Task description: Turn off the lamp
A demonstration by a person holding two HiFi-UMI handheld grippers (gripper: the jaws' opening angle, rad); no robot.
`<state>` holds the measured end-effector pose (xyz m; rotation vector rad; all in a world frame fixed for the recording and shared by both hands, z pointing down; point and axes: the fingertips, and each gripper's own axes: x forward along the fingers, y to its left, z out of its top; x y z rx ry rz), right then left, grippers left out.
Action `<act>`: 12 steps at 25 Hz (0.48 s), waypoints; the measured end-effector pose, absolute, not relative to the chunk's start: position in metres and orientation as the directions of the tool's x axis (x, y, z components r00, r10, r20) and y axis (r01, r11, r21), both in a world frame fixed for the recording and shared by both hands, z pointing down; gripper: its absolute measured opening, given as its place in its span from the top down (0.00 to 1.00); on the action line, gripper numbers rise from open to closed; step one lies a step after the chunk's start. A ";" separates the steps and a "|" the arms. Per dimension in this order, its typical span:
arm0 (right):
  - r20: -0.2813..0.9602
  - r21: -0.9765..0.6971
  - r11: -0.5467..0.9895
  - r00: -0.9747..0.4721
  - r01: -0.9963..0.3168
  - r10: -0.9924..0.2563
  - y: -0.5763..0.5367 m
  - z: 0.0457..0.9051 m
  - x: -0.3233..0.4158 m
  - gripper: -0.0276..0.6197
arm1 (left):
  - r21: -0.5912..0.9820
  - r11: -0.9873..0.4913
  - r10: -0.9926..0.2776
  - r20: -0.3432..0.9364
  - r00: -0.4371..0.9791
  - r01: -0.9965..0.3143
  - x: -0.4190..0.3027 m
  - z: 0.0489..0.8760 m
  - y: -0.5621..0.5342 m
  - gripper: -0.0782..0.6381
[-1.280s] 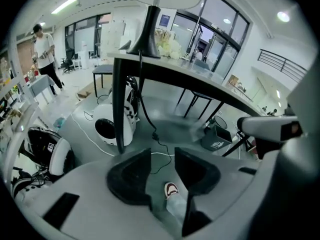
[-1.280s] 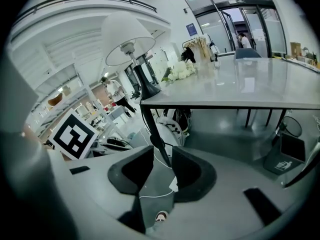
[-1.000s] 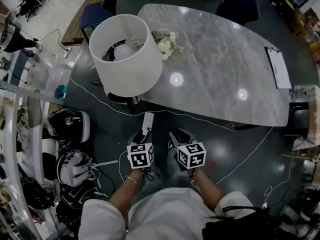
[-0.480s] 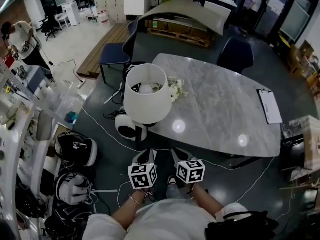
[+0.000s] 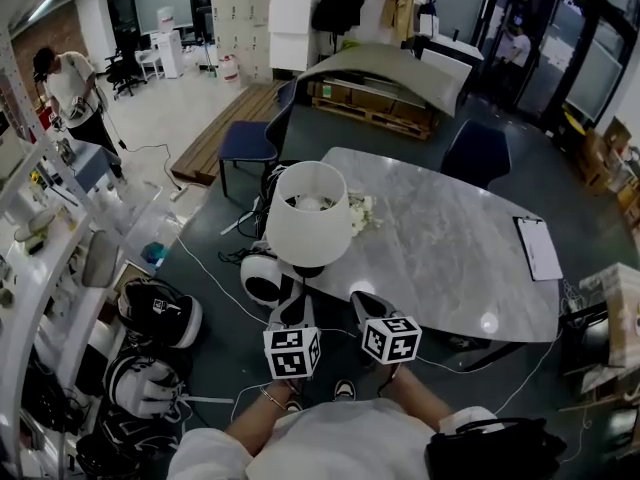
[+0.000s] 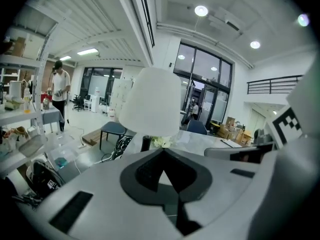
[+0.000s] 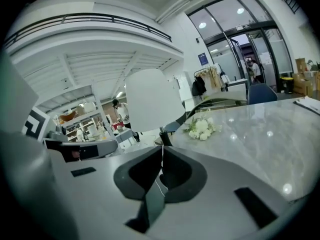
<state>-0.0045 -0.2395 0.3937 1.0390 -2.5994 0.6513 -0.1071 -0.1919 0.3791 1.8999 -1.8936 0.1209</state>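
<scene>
The fingers of the left gripper [image 6: 162,151] are seen pressed together, having just been closing, with nothing between them; the same is seen of the right gripper [image 7: 162,147]. Both are held side by side and pointed at the lamp [image 5: 308,213], which is touched by neither. The lamp is found just ahead, at the near left edge of the surface [image 5: 450,253], with white flowers [image 5: 362,211] beside its shade.

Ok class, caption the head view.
Left gripper and right gripper, jaws just closed on nothing, face a white-shaded lamp beside a marble table.
</scene>
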 end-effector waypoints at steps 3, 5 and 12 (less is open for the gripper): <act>0.384 -0.296 0.664 -0.722 -0.687 -0.576 -0.243 0.383 -0.006 0.95 | 0.237 0.049 -0.942 0.335 0.034 -0.970 -0.107 0.363 -0.196 0.88; 0.383 -0.290 0.675 -0.729 -0.678 -0.568 -0.242 0.381 -0.007 0.95 | 0.225 0.056 -0.945 0.326 0.022 -0.973 -0.107 0.358 -0.197 0.88; 0.392 -0.300 0.689 -0.743 -0.660 -0.541 -0.238 0.390 -0.012 0.95 | 0.199 0.089 -0.940 0.342 -0.016 -0.976 -0.106 0.361 -0.194 0.88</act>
